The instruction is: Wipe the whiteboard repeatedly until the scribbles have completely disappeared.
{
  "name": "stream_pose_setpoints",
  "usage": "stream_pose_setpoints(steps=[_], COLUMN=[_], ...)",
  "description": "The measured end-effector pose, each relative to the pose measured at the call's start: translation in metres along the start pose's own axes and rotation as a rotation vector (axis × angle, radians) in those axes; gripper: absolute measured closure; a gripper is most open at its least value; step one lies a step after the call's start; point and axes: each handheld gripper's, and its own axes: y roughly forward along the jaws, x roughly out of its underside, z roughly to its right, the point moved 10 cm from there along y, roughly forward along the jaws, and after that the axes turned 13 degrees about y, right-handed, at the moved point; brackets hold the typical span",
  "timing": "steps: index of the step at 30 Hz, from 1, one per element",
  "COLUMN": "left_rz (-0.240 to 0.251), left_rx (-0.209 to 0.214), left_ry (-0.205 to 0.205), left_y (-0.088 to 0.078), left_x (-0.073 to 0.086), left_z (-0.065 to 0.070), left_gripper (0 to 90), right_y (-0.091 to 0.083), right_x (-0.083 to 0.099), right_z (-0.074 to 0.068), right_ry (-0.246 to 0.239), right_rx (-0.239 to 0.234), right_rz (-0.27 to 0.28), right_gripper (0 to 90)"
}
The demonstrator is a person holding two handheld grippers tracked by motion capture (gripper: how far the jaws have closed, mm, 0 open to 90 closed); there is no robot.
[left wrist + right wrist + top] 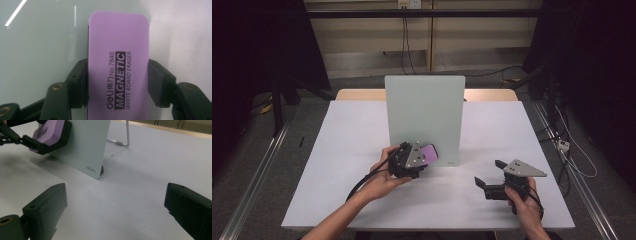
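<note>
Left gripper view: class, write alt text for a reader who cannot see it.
A purple whiteboard eraser, printed "MAGNETIC WHITE BOARD ERASER", is clamped between the black jaws of the left hand-held gripper. Behind it stands a pale glossy whiteboard, with the white table at right.

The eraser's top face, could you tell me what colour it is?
Purple eraser with black lettering, clearest in the left gripper view.
</note>
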Motion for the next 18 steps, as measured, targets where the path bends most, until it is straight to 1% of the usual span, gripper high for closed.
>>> stream_pose_setpoints(steps=[1,2,4,7,9,11,12,15,17,18], left_rz=[-0.014,-0.016,-0.028,-0.027,-0.028,-0.015,-0.016,-0.011,-0.009,0.006], left_rx=[0.008,0.020,0.018,0.017,0.006,-0.015,-0.028,-0.069,-0.087,-0.100], left_ry=[0.010,0.011,0.026,0.003,-0.018,-0.046,-0.053,-0.067,-0.080,-0.091], left_y=[0.001,0.004,0.005,-0.001,-0.009,-0.019,-0.025,-0.037,-0.044,-0.047], left_x=[0.001,0.002,0.003,0.006,0.011,0.017,0.021,0.025,0.027,0.027], left_z=[0.003,0.006,0.008,0.003,-0.004,-0.013,-0.018,-0.030,-0.037,-0.041], left_gripper=[41.0,41.0,41.0,41.1,41.1,41.1,41.0,41.0,41.0,41.0], right_y=[0.000,0.000,0.000,-0.001,-0.001,-0.001,-0.001,0.000,0.000,0.001], right_x=[0.000,0.000,0.000,0.000,0.000,0.000,0.000,0.000,0.000,0.000], right_z=[0.000,0.000,0.000,0.000,0.000,0.001,0.002,0.001,0.000,0.000], right_ry=[0.004,0.004,0.004,0.001,0.007,0.007,0.009,0.007,-0.001,-0.001], right_rx=[0.000,0.000,-0.001,-0.002,-0.003,-0.001,0.002,0.001,0.001,0.001], right_rz=[-0.001,-0.001,-0.001,-0.001,-0.001,0.002,-0.002,0.001,0.001,0.002], right_gripper=[4.4,4.4,4.4,4.4,4.3,4.3,4.3,4.3,4.3,4.3])
